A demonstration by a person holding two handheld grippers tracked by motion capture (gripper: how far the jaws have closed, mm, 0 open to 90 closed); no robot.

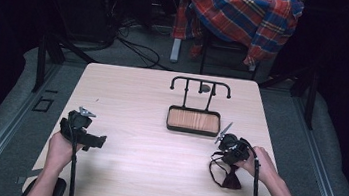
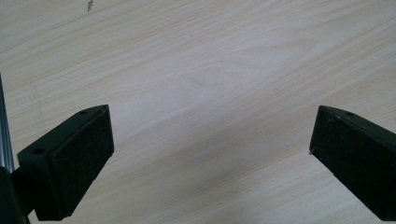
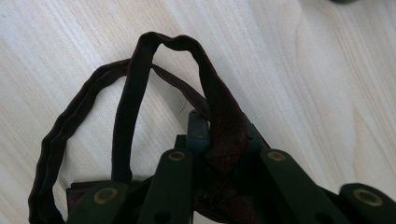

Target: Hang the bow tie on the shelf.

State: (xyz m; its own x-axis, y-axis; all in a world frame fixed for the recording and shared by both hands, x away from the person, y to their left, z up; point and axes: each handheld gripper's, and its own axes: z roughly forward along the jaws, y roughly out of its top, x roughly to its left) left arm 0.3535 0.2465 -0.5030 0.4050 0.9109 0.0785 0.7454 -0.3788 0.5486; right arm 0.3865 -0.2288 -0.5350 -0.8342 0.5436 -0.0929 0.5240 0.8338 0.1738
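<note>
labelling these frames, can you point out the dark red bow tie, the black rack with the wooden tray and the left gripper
dark red bow tie (image 3: pixel 224 126): right gripper view, strap loop pinched at the fingers.
black rack (image 1: pixel 200 82): high view, top bar with hooks.
left gripper (image 2: pixel 210 154): left gripper view, midway between its open fingers.

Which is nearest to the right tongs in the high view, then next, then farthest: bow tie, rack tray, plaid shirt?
From the right tongs:
1. Bow tie, pinched in them, at the table's near right.
2. Rack tray, just up and left, mid-table.
3. Plaid shirt, draped beyond the table's far edge.
</note>
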